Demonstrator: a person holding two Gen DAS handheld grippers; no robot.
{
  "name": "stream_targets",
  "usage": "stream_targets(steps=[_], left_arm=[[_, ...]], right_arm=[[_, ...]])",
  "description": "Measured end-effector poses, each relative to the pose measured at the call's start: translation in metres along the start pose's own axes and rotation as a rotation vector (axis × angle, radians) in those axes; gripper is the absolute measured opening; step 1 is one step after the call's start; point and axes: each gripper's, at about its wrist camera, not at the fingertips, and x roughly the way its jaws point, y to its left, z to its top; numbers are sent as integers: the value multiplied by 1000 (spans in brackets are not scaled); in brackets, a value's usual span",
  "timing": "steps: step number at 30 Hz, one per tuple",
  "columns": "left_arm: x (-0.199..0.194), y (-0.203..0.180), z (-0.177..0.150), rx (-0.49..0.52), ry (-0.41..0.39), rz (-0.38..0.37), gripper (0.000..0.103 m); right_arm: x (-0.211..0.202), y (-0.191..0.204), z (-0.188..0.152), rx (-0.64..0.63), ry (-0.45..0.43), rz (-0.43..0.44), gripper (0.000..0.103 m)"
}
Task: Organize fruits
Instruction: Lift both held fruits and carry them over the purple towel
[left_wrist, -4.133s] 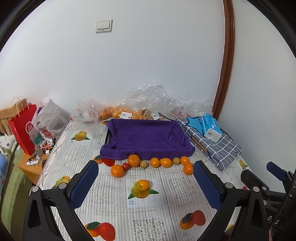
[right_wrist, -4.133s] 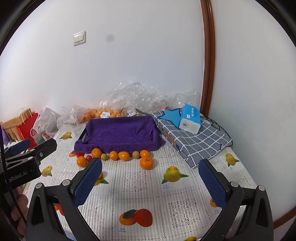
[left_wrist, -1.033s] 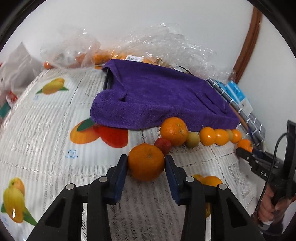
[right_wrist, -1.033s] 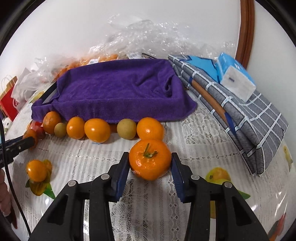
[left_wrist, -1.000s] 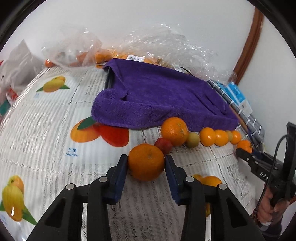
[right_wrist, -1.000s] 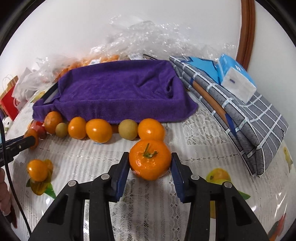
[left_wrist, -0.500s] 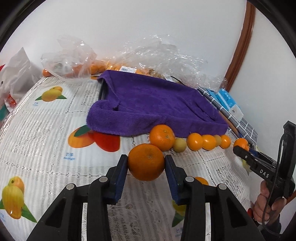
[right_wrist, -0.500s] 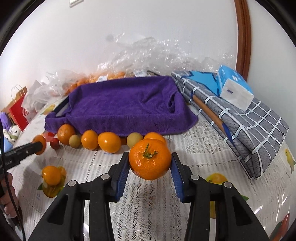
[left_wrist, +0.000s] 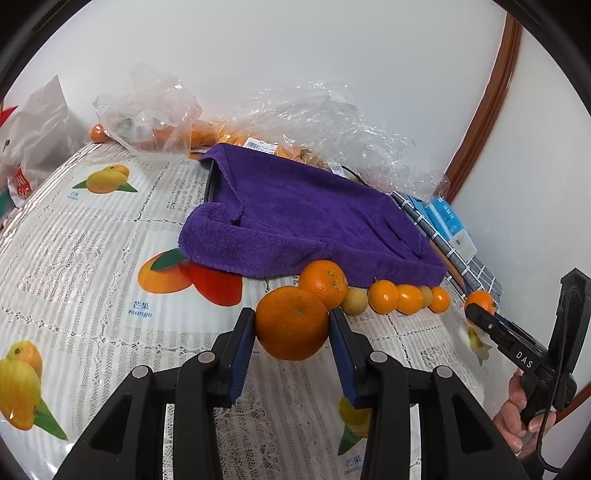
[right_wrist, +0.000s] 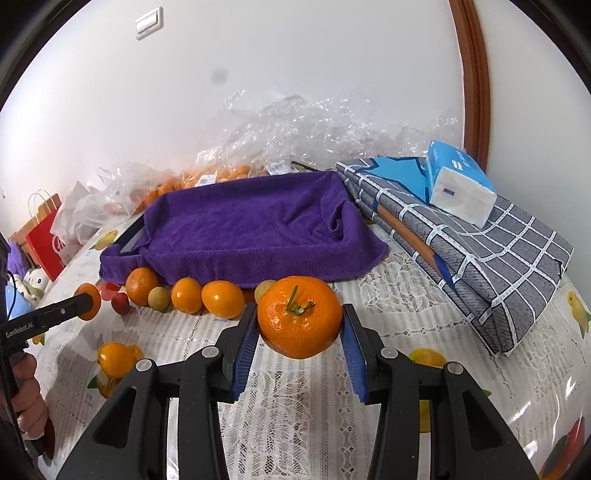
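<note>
My left gripper (left_wrist: 291, 319) is shut on a round orange (left_wrist: 291, 332) and holds it above the fruit-print tablecloth (left_wrist: 92, 258). My right gripper (right_wrist: 300, 314) is shut on a tangerine with a green stem (right_wrist: 299, 325), also off the cloth. Behind both lies a tray draped in a purple towel (left_wrist: 314, 221) (right_wrist: 251, 225). Along its front edge runs a row of fruit: a large orange (left_wrist: 323, 278), a small pale fruit (left_wrist: 355, 301) and several small oranges (right_wrist: 222, 299). A small red fruit (right_wrist: 120, 302) sits at the row's left end. Another orange (right_wrist: 114, 360) lies alone.
Clear plastic bags of oranges (left_wrist: 155, 107) pile up against the white wall. A folded grey checked cloth (right_wrist: 498, 251) with a tissue pack (right_wrist: 458, 188) lies right of the tray. A red paper bag (right_wrist: 44, 236) stands off the table's left side.
Both grippers have lifted their fruits off the tablecloth. The left orange now hangs in front of the row and hides the red fruit. Both views have tipped up a little.
</note>
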Motion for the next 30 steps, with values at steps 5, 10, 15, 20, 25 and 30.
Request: stream_targets(steps=[5,10,15,20,25,30], left_arm=[[1,2,0,-13,2,-20,38],[-6,2,0,-18,-33,-15,38],[-5,6,2,-39,-35,-15,38],[-8,3,1,-21,-49,-13,38],[-11,9,3,-55,-70,8,38],[-18,8,9,-70,-105,-6,38]], right_arm=[[-1,1,0,-2,-8,1,44],[-5,1,-1,-6,-18,17,44],[-2,0,-1,-2,-4,23,44],[-8,1,-2,-3,-28,12,44],[-23,3,1,-33,-76,18,44],[-35,6,18,-49,-69,31,44]])
